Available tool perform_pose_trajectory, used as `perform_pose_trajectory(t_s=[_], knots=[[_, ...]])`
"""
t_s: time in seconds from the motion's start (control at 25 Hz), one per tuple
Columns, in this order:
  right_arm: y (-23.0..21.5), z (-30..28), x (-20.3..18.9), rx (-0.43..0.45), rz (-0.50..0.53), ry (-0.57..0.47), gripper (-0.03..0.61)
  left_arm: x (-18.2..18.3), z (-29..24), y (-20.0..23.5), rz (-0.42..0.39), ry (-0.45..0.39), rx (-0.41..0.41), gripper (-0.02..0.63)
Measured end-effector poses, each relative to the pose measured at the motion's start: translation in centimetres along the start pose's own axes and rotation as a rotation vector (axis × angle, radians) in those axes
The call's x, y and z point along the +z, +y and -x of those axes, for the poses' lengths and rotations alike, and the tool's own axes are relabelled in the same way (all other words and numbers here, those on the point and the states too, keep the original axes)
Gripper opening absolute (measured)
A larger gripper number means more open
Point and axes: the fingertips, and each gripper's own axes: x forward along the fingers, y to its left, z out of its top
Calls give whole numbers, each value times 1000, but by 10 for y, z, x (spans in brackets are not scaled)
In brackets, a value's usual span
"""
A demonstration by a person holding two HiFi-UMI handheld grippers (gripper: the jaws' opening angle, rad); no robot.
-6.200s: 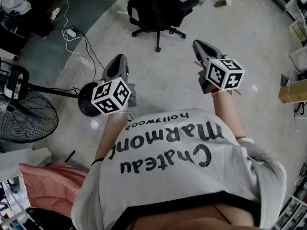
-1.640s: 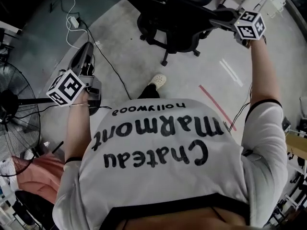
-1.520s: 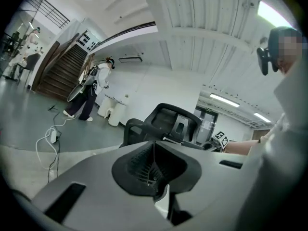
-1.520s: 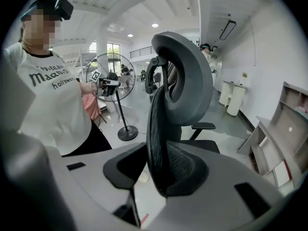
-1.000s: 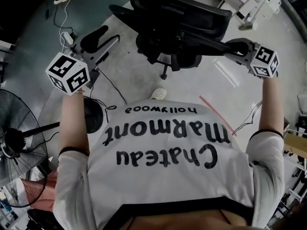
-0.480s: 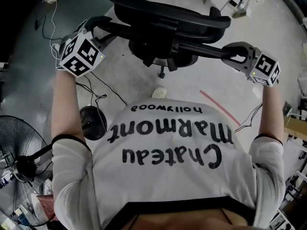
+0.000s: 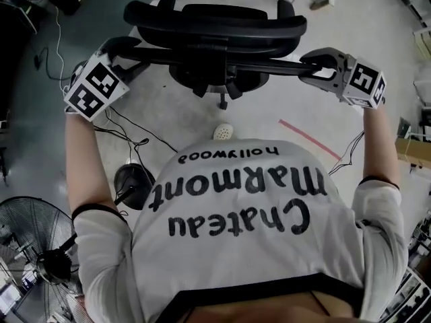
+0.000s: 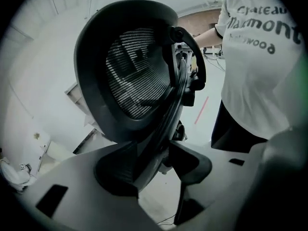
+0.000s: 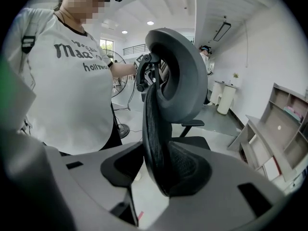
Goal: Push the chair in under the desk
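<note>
I have the chair [image 7: 215,29] by both side edges of its backrest [image 8: 137,76], so the gripping is done and, as I judge it, the push itself is the step in hand. My left gripper [image 8: 155,170] is closed down to a narrow gap on the backrest's dark rim, which runs up and away between the pads. My right gripper [image 9: 161,170] is clamped the same way on the opposite edge, with the mesh pressed into its outer pad. From above, the left gripper [image 7: 128,49] and right gripper [image 7: 311,62] sit level with each other at the two ends of the backrest, with the seat and castors beyond and below my fingertips.

I see no desk in any view, so I cannot say how far the chair must travel or whether it is lined up. The next move calls for even pressure from both sides so the chair rolls straight and does not swivel on its column.

The floor [image 7: 377,39] under the castors is smooth and pale, and should roll easily. A red tape line [image 7: 306,138] crosses it behind my right gripper, near my shoe [image 7: 223,132]. Loose cables [image 7: 128,123] trail behind my left gripper, and a fan [image 7: 40,261] stands well back on that side. White shelving [image 9: 284,129] stands beyond my right gripper.
</note>
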Motion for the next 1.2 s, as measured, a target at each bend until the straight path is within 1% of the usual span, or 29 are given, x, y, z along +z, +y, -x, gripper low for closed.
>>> perform_pose_trajectory(t_s=[0.08, 0.16, 0.28, 0.44, 0.64, 0.72, 0.88, 1.04, 1.2], knots=[[0, -2, -1, -18, 17, 20, 165, -1, -3, -2, 10, -23, -30, 207], [0, -3, -2, -44, 31, 50, 164, -1, -3, -5, 19, -44, -32, 209], [2, -4, 0, -91, 46, 76, 164, -2, 0, -10, 12, -47, -7, 213], [6, -11, -6, -164, 66, 115, 175, -8, -1, -21, 15, -22, 42, 220], [-1, -20, -16, -219, 88, 181, 181, -13, -13, -21, 25, 10, 112, 235], [-2, -24, -18, -250, 106, 221, 179, -15, -14, -23, 34, 16, 118, 236], [-6, -28, -24, -320, 112, 297, 181, -16, -13, -28, 41, 6, 102, 238], [-20, -34, -28, -393, 123, 293, 189, -18, -17, -26, 27, -7, 128, 238], [-18, -37, -29, -417, 132, 287, 189, -21, -20, -26, 37, 12, 131, 241]])
